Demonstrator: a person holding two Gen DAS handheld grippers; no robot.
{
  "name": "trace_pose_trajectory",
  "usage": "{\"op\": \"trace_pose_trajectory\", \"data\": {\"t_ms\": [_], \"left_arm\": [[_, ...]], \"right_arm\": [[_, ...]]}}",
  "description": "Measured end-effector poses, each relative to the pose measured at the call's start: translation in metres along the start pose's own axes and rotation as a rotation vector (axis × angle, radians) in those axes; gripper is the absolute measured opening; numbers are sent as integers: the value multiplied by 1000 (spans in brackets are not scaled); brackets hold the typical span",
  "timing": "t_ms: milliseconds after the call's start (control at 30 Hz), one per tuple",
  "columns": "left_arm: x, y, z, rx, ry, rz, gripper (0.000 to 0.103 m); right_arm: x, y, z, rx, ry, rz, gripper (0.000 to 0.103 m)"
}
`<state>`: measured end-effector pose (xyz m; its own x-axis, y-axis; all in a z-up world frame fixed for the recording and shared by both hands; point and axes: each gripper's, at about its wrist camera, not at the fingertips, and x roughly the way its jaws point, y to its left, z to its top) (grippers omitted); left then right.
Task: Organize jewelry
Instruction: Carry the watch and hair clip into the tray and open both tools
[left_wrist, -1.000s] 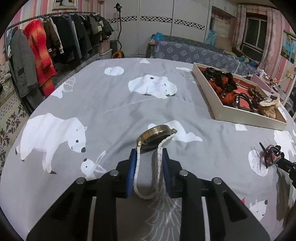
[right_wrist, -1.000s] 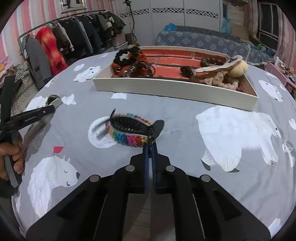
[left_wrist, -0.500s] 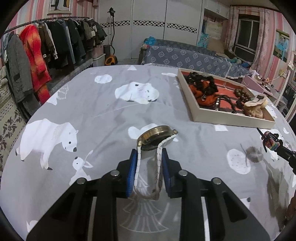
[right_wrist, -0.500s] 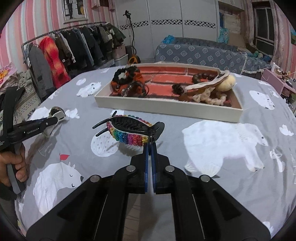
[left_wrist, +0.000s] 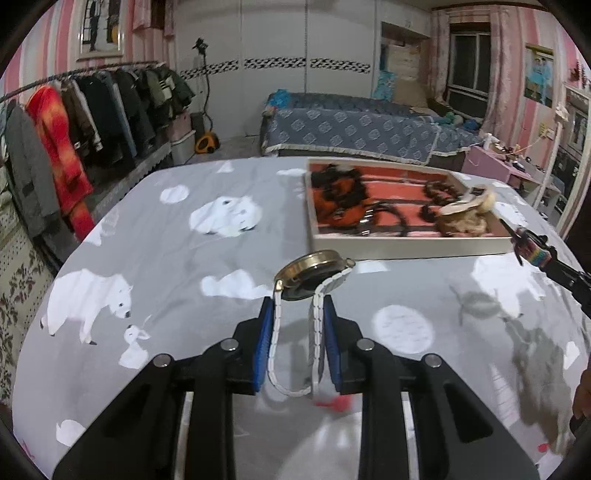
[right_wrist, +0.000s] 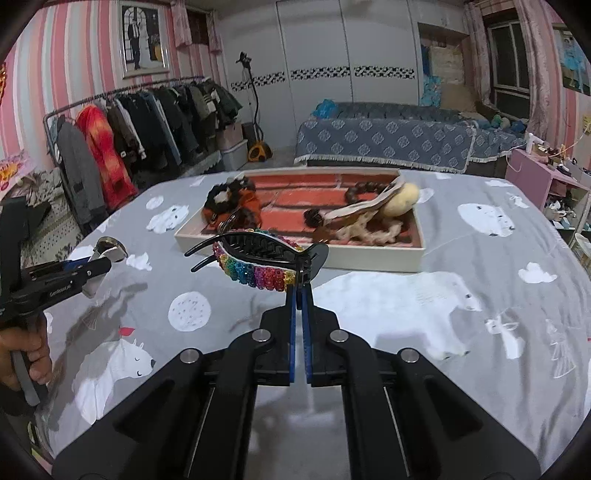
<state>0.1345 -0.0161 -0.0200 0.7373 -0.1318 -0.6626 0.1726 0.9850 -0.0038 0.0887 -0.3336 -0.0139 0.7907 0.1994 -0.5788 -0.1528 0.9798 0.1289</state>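
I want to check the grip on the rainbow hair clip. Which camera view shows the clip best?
The right wrist view: the rainbow hair clip sits centred and sharp, pinched at one end by the shut jaws of the right gripper. The left wrist view shows the clip only small and blurred at the right edge, in front of the tray.

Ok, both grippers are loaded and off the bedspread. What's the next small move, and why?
Probably carry the right gripper forward over the tray near wall. It is shut on the rainbow hair clip, held clear of the bedspread just short of that wall. The left gripper can follow with the watch.
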Motion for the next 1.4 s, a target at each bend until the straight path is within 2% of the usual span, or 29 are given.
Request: {"op": "trace_pose_trajectory", "data": {"t_ms": [367,533,733,900,1233,1400], "left_arm": [[-4,-65,12,82,-19,-64,26],[-4,-77,22,100,-39,-83,26],[1,-78,32,100,-56,-95,26],[11,-73,47,94,-65,-98,26],[35,-63,103,63,-130,-107,26],[59,-63,123,43,-133,-103,27]], "right_arm": [[-32,-46,4,46,-63,-69,4],[-39,-62,4,68,-74,-91,4],[-44,-61,17,46,-95,-112,4],[-33,-54,36,30,-103,-104,4],[4,-46,95,-32,-138,-122,4],[26,-47,116,-35,-147,-118,4]]}}
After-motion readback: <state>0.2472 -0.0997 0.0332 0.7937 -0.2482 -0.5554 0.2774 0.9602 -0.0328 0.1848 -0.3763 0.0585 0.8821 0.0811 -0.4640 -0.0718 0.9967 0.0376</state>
